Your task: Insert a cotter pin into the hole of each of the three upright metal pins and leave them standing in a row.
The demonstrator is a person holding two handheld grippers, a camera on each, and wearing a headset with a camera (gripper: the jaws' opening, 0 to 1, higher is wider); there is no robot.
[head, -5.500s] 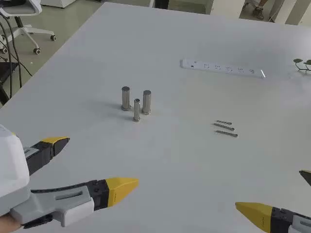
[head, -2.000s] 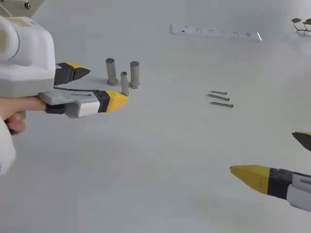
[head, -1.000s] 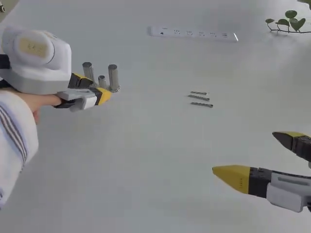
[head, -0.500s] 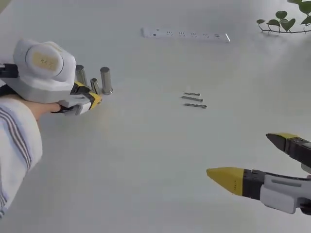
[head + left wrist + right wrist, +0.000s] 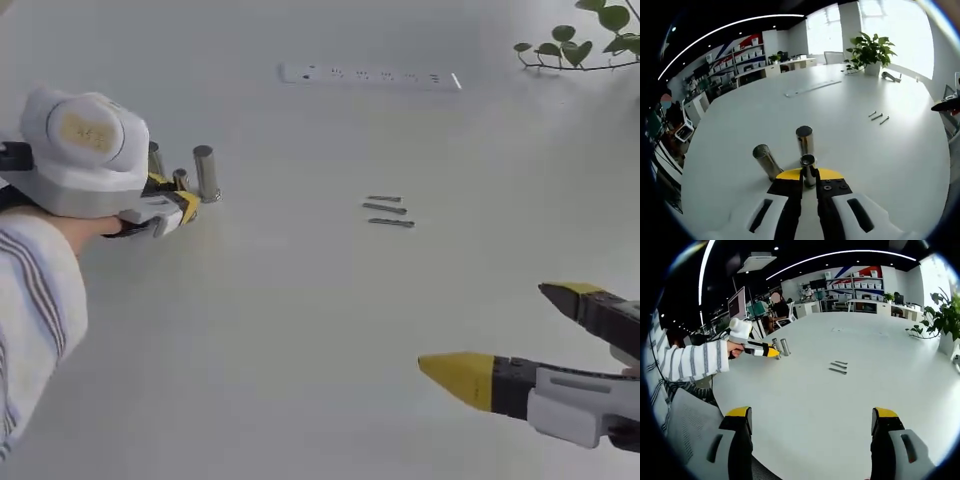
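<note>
Left gripper: jaws narrow, pinching the short pin, which is standing upright.
Taller pins: standing just beside it.
Cotter pins: lying flat, well apart rightward, long axes running left-right.
Right gripper: hovering wide open, nearer the cotter pins.

- An open-plan office.
- A big white table carries a power strip near its far edge.
- A potted plant stands at the table's far end.
- Beyond the table: a monitor, shelves, a swivel chair.
</note>
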